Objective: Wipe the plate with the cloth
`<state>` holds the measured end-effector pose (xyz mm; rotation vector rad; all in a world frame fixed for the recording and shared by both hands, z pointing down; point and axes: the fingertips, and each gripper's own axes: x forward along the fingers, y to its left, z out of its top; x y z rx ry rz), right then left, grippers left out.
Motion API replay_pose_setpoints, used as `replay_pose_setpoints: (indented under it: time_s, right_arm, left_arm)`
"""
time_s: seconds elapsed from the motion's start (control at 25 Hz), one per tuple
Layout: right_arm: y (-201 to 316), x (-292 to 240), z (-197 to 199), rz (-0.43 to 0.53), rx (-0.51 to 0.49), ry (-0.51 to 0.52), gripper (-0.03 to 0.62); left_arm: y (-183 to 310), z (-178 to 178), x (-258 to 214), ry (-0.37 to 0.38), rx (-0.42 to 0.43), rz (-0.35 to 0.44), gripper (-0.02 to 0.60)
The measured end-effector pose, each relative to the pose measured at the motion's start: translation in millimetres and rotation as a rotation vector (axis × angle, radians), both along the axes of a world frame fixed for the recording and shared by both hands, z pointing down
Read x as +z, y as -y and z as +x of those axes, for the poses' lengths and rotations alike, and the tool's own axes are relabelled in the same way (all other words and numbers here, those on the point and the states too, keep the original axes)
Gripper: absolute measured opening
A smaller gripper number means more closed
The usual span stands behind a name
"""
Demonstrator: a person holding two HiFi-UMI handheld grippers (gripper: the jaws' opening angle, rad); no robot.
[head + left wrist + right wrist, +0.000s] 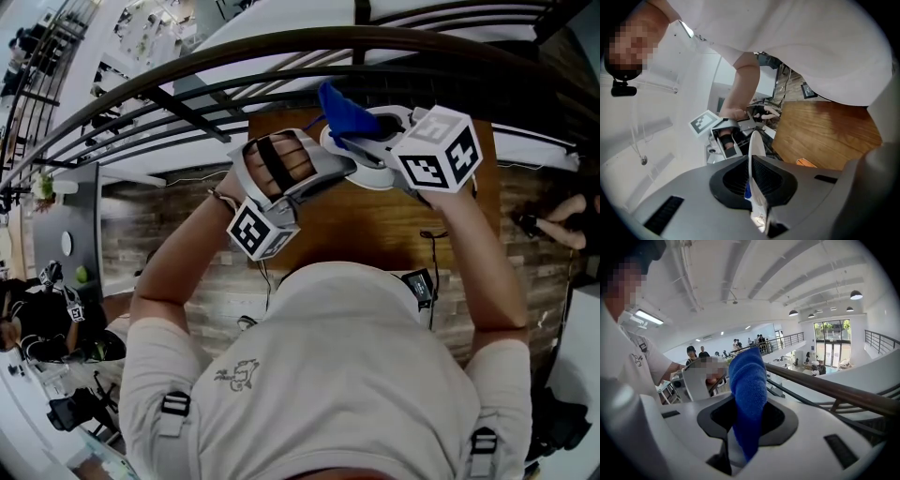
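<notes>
Here both forearms (178,253) reach forward, left hand-held gripper (757,197) clamping the plate (757,143), right hand-held gripper (745,437) pinching the cloth (747,376).

Blue cloth (747,399), white plate (756,142), brown wood-grain table (375,225), marker cube (439,150) — black-and-white squares

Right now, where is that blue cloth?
The blue cloth is pinched in the right gripper, top centre of the head view, right by the white plate that the left gripper grips over the wooden table.
</notes>
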<state>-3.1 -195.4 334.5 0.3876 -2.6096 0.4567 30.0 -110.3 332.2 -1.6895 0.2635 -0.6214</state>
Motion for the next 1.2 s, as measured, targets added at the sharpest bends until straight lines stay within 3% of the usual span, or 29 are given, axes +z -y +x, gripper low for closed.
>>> replay_pose_setpoints:
  time_s: [0.4,0.68,0.96,1.2]
  right_arm:
    - [-11.4,1.0,33.9,-0.036,0.067,0.061,0.123]
    - [11.3,19.8,57.8,-0.066,0.131,0.025,0.121]
    - [15.2,7.5,32.2,-0.068,0.082,0.043,0.123]
    - [-10.1,-14.2,11.4,-0.124,-0.004,0.117,0.121]
  left_arm:
    - [21.9,-24.5,-5.1,-0.004,-0.087,0.033,0.017]
    - [7.2,-13.1,-10.5,0.01,-0.041,0.06,0.017]
    - [-1.2,5.4,-9.3,0.019,0.005,0.075,0.018]
    - [10.0,-9.5,-8.4,0.012,-0.037,0.072,0.017]
